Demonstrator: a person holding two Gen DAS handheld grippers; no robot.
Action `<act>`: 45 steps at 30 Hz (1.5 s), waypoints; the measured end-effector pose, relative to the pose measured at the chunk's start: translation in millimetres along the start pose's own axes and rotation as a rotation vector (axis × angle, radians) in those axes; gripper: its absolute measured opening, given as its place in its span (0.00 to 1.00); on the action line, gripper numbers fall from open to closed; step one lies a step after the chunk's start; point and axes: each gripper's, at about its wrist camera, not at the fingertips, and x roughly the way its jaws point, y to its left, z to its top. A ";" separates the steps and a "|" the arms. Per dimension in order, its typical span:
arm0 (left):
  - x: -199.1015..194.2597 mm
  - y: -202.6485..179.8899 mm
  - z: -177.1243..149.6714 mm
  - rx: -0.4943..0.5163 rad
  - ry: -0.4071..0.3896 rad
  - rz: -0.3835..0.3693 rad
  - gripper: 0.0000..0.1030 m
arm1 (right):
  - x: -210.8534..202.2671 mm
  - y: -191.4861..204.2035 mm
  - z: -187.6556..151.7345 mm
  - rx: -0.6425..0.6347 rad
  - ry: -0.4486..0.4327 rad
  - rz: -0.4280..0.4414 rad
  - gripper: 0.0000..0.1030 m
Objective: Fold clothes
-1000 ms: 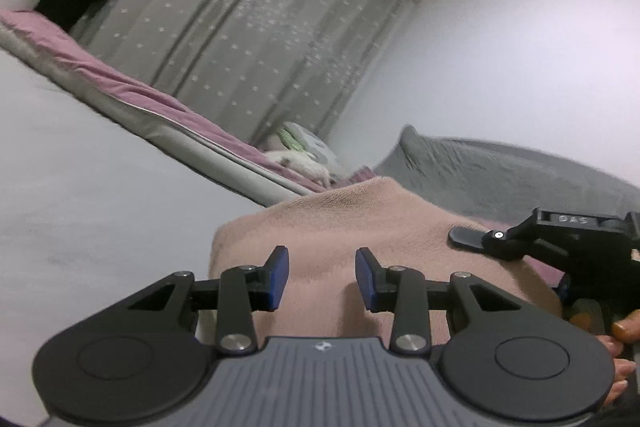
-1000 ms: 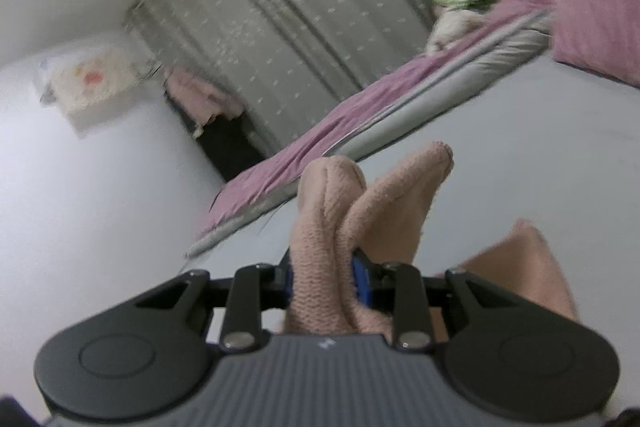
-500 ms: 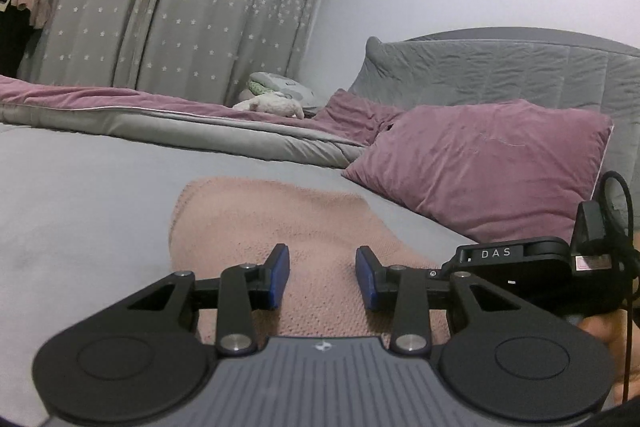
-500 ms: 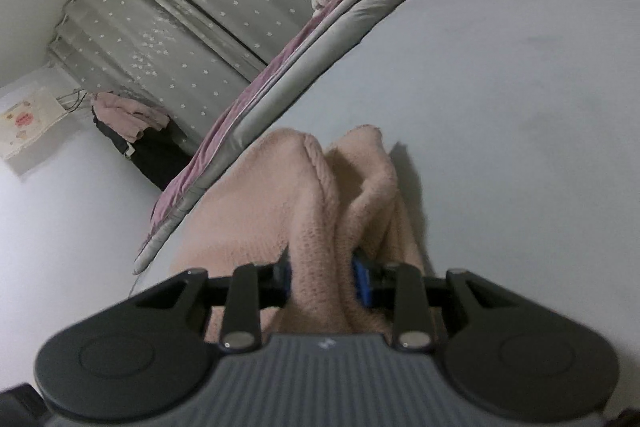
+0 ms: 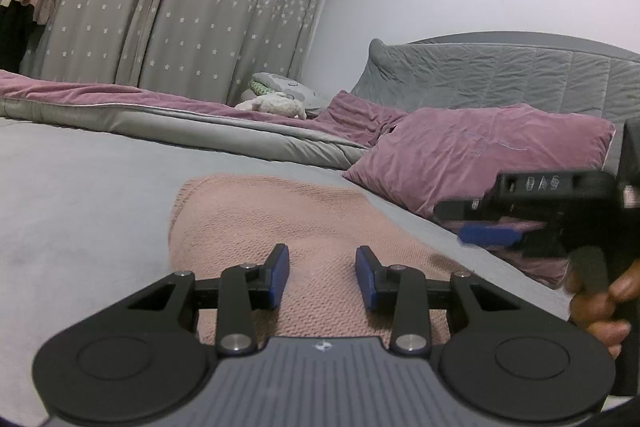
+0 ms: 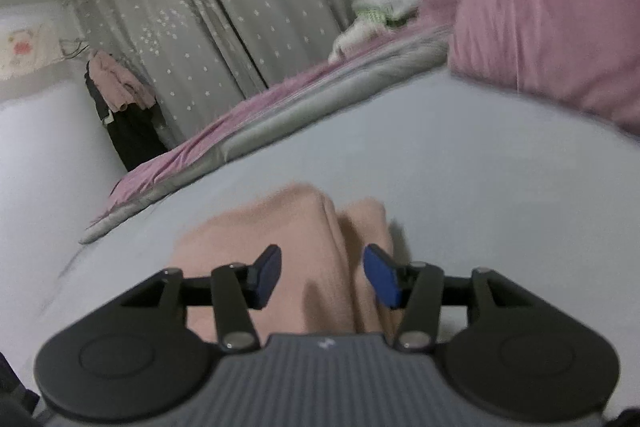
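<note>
letting go: right gripper (image 6: 322,273) had its blue pads spread, gripping nothing, so the fold could settle.
sweater place: pink sweater (image 5: 280,223) lay flat on the grey bed (image 5: 80,195), beneath and ahead of both claws.
left gripper (image 5: 322,277): parted, empty, hovering over the knit.
pillow (image 5: 480,151): off to its right.

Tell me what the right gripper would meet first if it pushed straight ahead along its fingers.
Most likely the pink knit garment: the open right gripper points at its raised fold on the grey bed sheet. Blur makes depth uncertain.
</note>
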 end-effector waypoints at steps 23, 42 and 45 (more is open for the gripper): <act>-5.3 -8.9 -8.4 0.101 0.009 -0.019 0.31 | 120.6 85.6 27.7 -0.296 0.277 -0.125 0.27; -12.8 -3.3 -8.6 0.078 0.006 -0.050 0.31 | 72.6 146.5 14.7 -0.472 0.364 0.197 0.30; -12.8 -3.2 -9.6 0.079 0.010 -0.052 0.30 | 87.1 156.8 0.5 -0.538 0.399 0.147 0.28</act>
